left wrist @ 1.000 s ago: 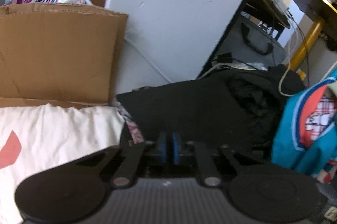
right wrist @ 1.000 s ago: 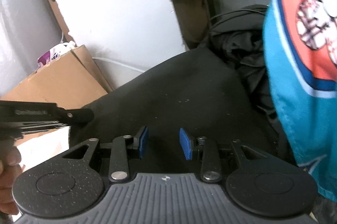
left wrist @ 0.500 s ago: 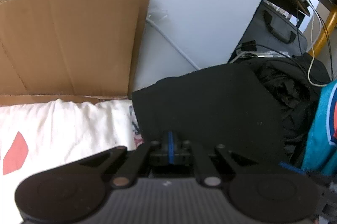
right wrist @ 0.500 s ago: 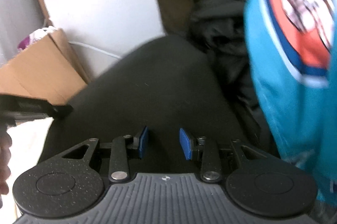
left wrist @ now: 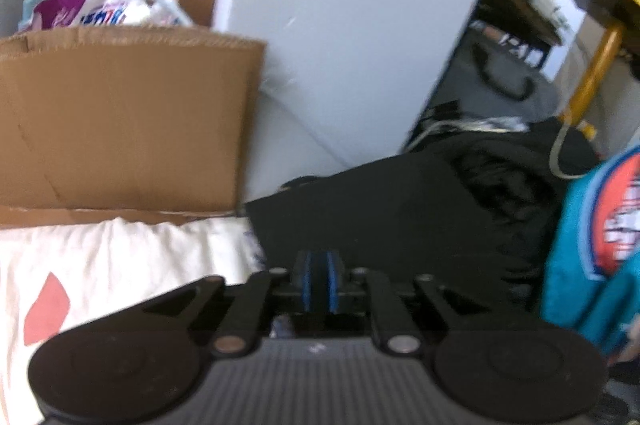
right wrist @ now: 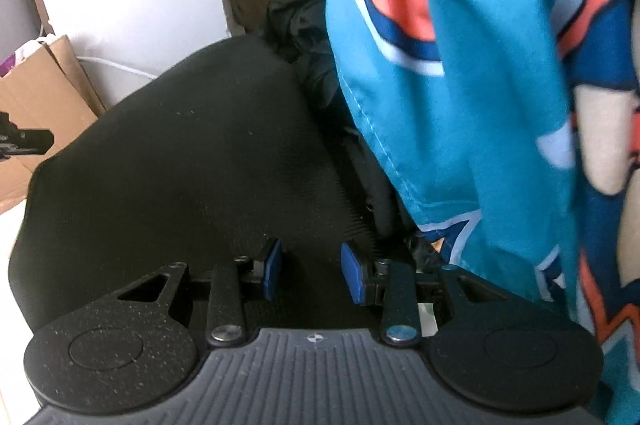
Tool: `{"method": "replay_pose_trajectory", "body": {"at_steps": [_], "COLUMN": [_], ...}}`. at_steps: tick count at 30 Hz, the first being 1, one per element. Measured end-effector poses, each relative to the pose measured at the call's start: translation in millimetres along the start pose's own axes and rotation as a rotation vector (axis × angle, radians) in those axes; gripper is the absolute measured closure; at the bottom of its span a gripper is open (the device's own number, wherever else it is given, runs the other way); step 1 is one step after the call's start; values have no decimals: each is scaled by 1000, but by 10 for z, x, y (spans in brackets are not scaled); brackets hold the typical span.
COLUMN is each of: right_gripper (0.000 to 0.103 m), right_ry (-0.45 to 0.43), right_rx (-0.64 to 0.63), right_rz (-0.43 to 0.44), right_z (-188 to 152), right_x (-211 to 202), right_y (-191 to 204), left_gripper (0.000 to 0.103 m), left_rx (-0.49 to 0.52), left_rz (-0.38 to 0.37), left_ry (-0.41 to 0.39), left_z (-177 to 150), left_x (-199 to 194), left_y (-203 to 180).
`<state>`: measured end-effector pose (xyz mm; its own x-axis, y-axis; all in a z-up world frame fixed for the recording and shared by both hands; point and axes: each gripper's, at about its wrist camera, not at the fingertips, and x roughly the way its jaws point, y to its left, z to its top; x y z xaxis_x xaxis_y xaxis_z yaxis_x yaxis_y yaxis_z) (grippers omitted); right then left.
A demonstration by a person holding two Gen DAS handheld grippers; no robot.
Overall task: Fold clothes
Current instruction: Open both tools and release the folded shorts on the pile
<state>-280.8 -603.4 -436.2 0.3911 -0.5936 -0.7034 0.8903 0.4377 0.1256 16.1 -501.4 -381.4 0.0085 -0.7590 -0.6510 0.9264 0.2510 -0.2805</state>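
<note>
Left gripper (left wrist: 320, 281): its blue fingers (left wrist: 306, 279) stand a narrow gap apart, having just been opening; dark shows in the gap, and whether any cloth lies there cannot be told.
Right gripper (right wrist: 310, 271): blue fingers (right wrist: 273, 267) parted to a moderate gap, nothing pinched between them; they hover over the black cloth.
Black garment (right wrist: 180, 153): lies flat and smooth directly ahead of and beneath both pairs of fingers; in the right wrist view its rounded far edge curves away ahead of the fingers.
Teal jersey (right wrist: 460, 85): hangs to the right of the right fingers, its hem just beside the right one; in the left wrist view it sits at the far right.
Crumpled dark clothing (left wrist: 508, 177): beyond the black garment, ahead and right of the left fingers.
White cloth (left wrist: 120, 265): left of the left fingers, with a red patch, touching the black garment's edge.
Cardboard box (left wrist: 128, 121): ahead-left of the left fingers, behind the white cloth.
White panel (left wrist: 352, 17): straight ahead, leaning beyond the garment.
</note>
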Motion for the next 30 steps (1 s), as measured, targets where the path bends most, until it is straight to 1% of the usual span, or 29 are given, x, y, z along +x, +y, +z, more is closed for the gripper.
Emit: {"method": "replay_pose_trajectory", "body": {"at_steps": [1,2,6,10,12,14,15,16,18,19,21,23,24,27,29,30], "right_gripper": [63,63,63,63,63,63,63,63,63,63,63,63,63,63,63,63], "right_ry": [-6,-14,-43,-52,-48,-34,-29,-14,21,27,42,60,67,100,126,136], "right_rx": [-1,-2,-27,-49,-53,-60,-68,-79,-98,-101,-97,-93,-90,-63,-37,-28], "right_rz": [12,30,77,109,121,140,150,159,175,174,161,136,122,94,91,91], "right_z": [9,17,46,42,-18,-59,-85,-103,-140,-165,-185,-191,-189,-156,-96,-72], "right_x": [-33,-70,-181,-217,-238,-241,-246,-225,-154,-129,-99,-84,-87,-93,-96,-116], "right_y": [16,40,174,309,380,445,477,513,569,566,532,490,466,399,366,350], "left_gripper": [80,78,78,78,78,78,78,78,78,77,76,76,76,76,77,75], "left_rx": [8,21,59,46,33,45,49,46,44,43,75,111,114,92,73,63], "left_rz": [-15,-28,-52,-41,-35,-25,-7,17,27,32,53,71,75,79,82,86], "left_ry": [-8,-15,-15,6,15,17,18,15,22,32,63,84,95,125,149,166], "left_z": [-19,-46,-194,-370,-456,-562,-608,-646,-685,-683,-658,-630,-612,-565,-530,-508], "left_x": [-53,-94,-159,-145,-146,-130,-110,-89,-22,18,90,131,137,90,39,10], "left_y": [-58,-126,-355,-427,-419,-424,-430,-432,-427,-428,-467,-523,-534,-527,-537,-544]}}
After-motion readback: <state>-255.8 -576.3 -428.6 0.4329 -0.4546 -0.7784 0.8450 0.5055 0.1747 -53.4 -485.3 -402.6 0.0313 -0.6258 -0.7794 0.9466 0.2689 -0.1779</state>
